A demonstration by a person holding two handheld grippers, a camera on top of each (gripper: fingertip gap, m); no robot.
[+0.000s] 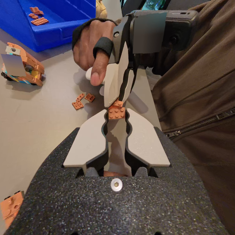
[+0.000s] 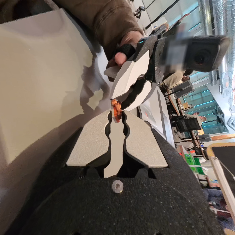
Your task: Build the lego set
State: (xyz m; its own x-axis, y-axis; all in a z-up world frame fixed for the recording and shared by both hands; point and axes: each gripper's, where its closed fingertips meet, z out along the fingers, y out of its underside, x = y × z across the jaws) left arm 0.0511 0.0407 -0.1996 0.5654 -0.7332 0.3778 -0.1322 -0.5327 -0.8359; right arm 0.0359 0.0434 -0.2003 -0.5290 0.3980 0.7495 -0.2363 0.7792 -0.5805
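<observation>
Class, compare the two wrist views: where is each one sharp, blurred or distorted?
Left wrist view: orange plate sharp, bin edges bowed by the wide lens. Right wrist view: orange pieces smeared, far gripper's camera motion-blurred, horizon tilted.

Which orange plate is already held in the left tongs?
The six-stud plate, pinched at the left tongs; the other plates lie on the table or in the blue bin.

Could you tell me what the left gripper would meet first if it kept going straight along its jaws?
Most likely the right gripper, whose tips sit just beyond the orange plate held by the left gripper; the small orange piece comes first. Depth is uncertain.
</observation>
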